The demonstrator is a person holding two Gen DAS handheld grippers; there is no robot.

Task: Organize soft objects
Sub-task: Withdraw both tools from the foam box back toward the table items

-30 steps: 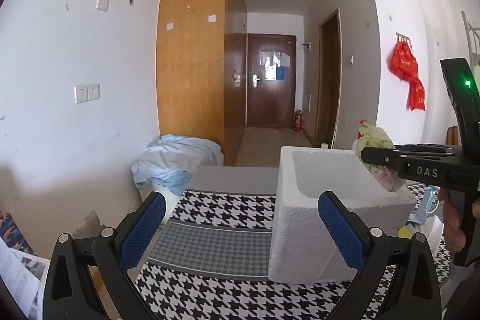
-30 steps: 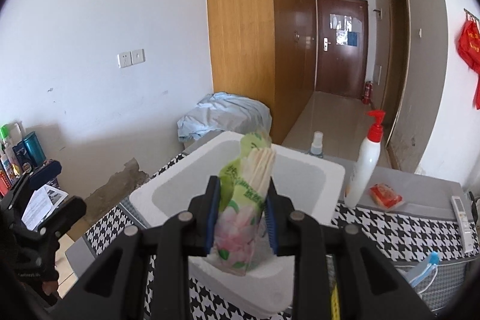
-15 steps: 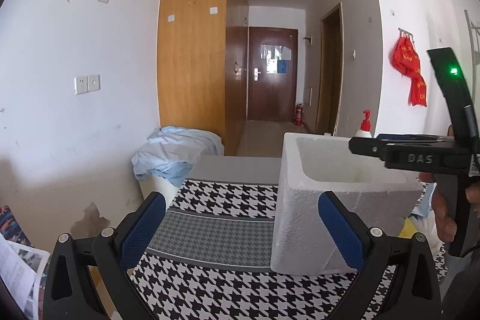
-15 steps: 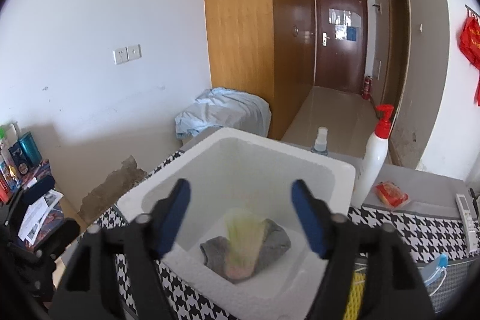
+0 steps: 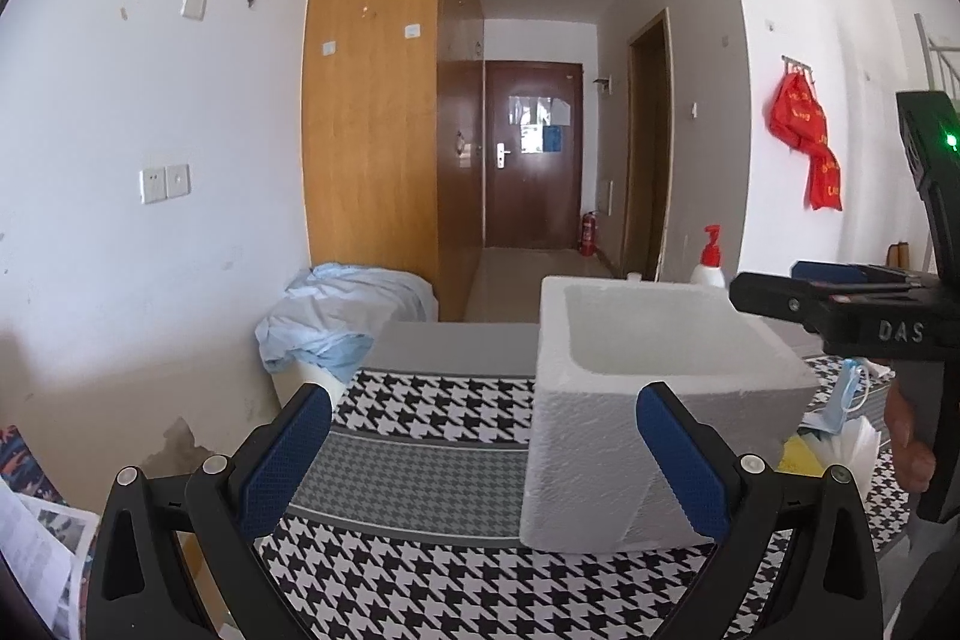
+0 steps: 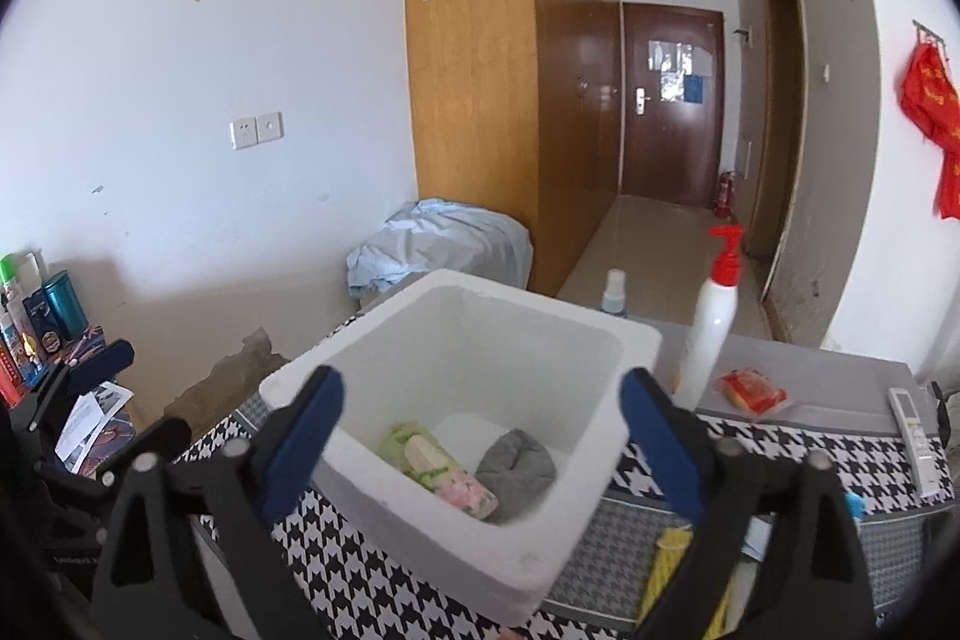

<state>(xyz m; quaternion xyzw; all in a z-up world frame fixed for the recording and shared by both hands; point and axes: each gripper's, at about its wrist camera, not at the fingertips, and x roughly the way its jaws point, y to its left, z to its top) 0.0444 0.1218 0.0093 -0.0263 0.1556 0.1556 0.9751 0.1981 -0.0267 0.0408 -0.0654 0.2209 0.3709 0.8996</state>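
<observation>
A white foam box (image 6: 432, 526) stands on the houndstooth table. Inside it a green and pink tissue pack (image 6: 438, 469) lies flat beside a crumpled grey cloth (image 6: 516, 469). My right gripper (image 6: 480, 394) hovers over the box's near side, its jaws opening wide with nothing between the blue pads. In the left wrist view that same gripper (image 5: 774, 283) reaches in from the right above the box (image 5: 600, 448). My left gripper (image 5: 483, 406) is open and holds nothing, low at the table's near edge, just left of the box.
Behind the box stand a white pump bottle with a red top (image 6: 714, 328) and a small spray bottle (image 6: 615, 289). A red packet (image 6: 753, 394) and a remote (image 6: 912, 430) lie to the right. A blue face mask (image 5: 840, 394) lies right of the box.
The right gripper's jaws spread apart and let go of the tissue pack, which dropped into the box next to the grey cloth. The left gripper has stayed where it was.
</observation>
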